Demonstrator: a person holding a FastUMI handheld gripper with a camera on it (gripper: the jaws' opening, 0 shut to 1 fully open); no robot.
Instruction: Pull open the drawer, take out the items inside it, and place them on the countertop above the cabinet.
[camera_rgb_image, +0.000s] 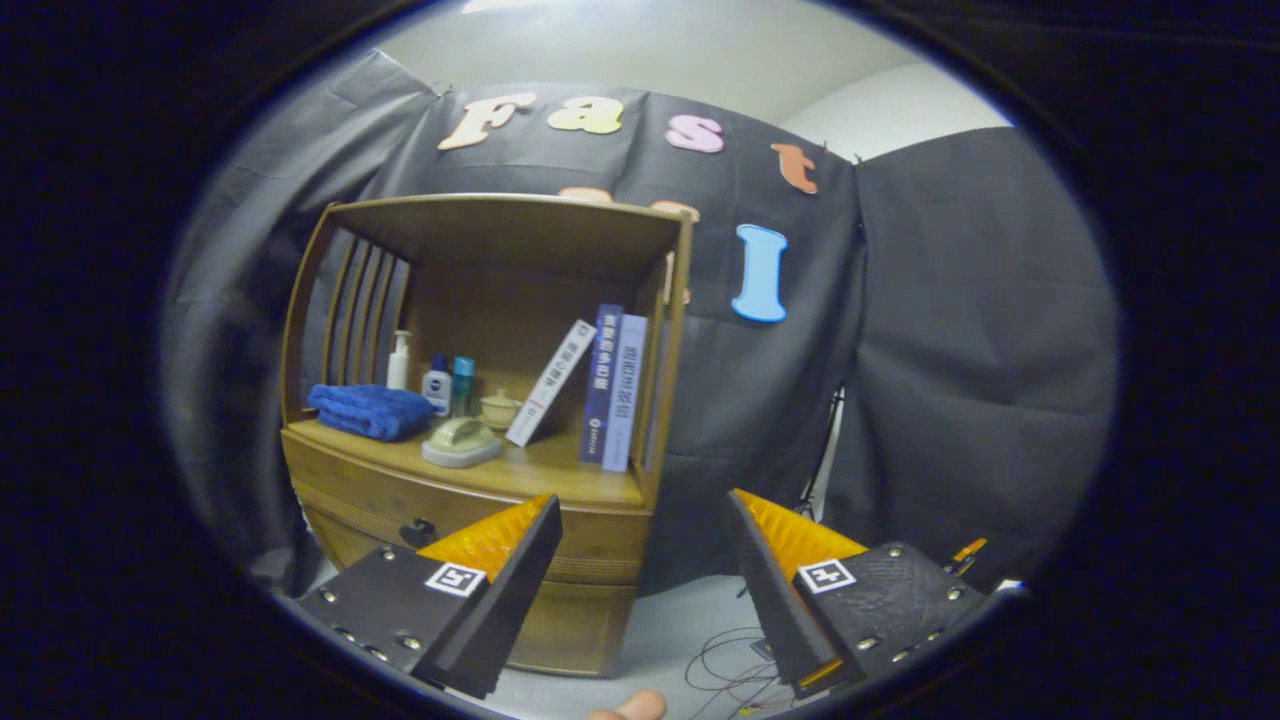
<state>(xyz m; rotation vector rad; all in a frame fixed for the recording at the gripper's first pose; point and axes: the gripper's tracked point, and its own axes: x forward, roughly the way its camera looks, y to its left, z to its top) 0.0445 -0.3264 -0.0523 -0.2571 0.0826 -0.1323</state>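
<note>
wooden cabinet against black cloth; gripper fingers apart.

Gripper fingers spread wide, empty, before the cabinet's closed drawer.

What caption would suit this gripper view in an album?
Open gripper faces a wooden cabinet, drawer shut, with blue towel, bottles and books on its countertop.
</note>
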